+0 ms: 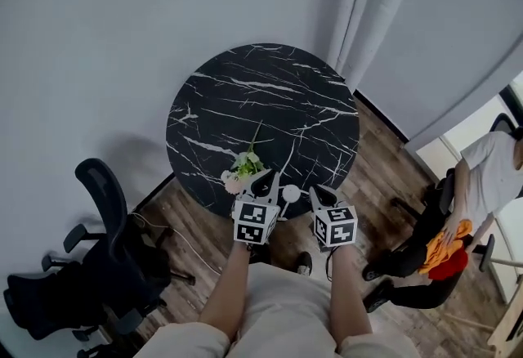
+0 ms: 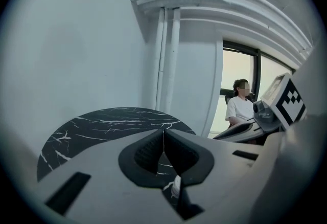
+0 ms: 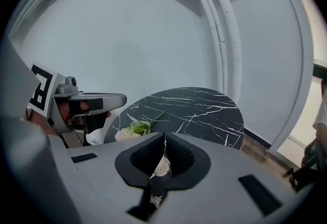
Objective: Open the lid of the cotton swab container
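With jaws together and empty, the left gripper [image 1: 263,179] and right gripper [image 1: 321,194] could knock the small white container [image 1: 291,193] off the tabletop [image 1: 261,95] edge.

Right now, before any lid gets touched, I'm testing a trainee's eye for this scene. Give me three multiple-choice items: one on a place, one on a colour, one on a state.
1. Where on the table does the flower lie?
A) at the far edge
B) at the near side, by the person
C) off it, on the floor

2. What colour is the table top?
A) plain white
B) wood brown
C) black with white veins

3. How do the jaws of the left gripper stand?
A) closed, with nothing between them
B) wide apart
C) clamped on the flower

Answers:
1 B: in the head view the bloom sits just ahead of the left gripper, close to the near rim.
2 C: all three views show a dark top with pale veins.
3 A: in the left gripper view the tips meet and nothing is caught between them.
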Demonstrator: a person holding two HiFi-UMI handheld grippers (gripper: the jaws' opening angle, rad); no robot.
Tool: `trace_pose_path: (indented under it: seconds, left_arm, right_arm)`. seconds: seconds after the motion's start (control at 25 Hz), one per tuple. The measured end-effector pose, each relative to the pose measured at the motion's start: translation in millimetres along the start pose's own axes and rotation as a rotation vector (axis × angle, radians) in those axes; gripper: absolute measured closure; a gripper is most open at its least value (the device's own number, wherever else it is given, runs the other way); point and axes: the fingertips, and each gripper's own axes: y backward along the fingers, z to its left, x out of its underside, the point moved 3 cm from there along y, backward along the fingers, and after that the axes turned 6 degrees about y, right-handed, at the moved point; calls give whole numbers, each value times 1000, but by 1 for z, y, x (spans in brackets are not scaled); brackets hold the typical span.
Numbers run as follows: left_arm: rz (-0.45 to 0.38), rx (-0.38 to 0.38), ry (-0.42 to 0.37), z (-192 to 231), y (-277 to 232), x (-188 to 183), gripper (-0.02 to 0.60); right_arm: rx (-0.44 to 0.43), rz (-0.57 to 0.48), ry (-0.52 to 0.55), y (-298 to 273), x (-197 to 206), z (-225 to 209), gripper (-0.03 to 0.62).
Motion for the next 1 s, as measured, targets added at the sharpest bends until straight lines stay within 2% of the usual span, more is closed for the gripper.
trace_pose_path:
  seconds: [0.28,0.56,0.8,0.84,0.92,1.0]
  left_arm:
    - [32,111,7,33,-49,-18,558]
    - [110,258,-43,38,-79,-1,558]
    - [107,300,-2,56,-98,-5,558]
    - [109,307,1,57,-100,-5,558]
    - [118,321,-2,57,-101,-3,558]
    - [121,331,-9,57,-100,-3,558]
  right_arm:
    - [20,104,69,-43,3,27,557]
    - [110,145,-15,-65,20,26,557]
    - [200,153,-41,-68,28,32,551]
    - [198,164,-39,-69,31,34,531]
    - [182,183,-50,-71,37,40,415]
    - [178,182,-59,-75,37,41,332]
